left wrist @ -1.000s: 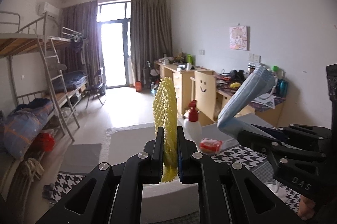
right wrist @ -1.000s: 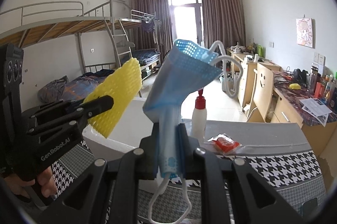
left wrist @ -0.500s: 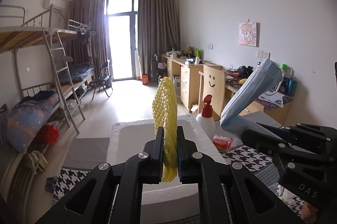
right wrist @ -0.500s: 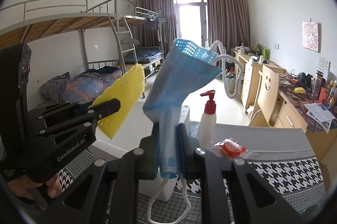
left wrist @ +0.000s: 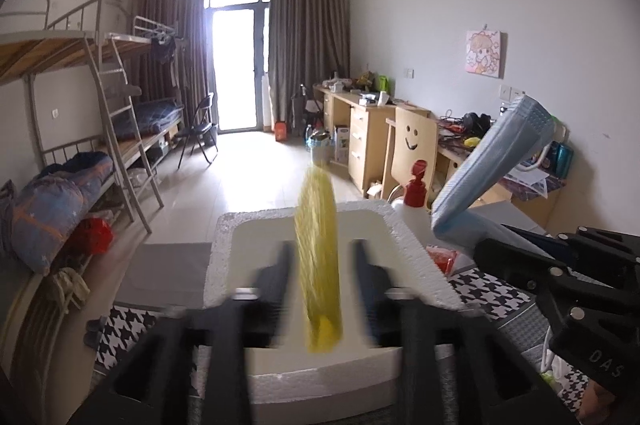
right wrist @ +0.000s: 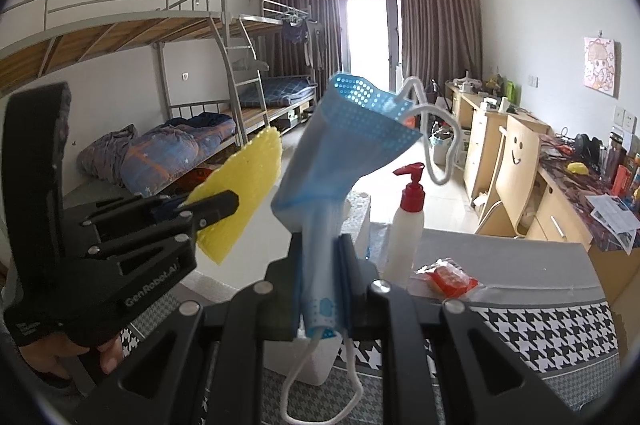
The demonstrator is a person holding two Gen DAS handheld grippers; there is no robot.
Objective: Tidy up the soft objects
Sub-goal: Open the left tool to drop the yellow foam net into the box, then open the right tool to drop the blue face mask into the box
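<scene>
Left gripper (left wrist: 320,265) is opening around my yellow foam net (left wrist: 319,257), upright, directly above the white foam box (left wrist: 416,249); right gripper (right wrist: 324,257), beside it, stays out, clamped on the blue mask (right wrist: 340,145)

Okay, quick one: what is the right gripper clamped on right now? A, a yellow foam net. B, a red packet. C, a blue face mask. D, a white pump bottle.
C: the right gripper pinches the folded blue face mask, ear loops dangling below.
</scene>
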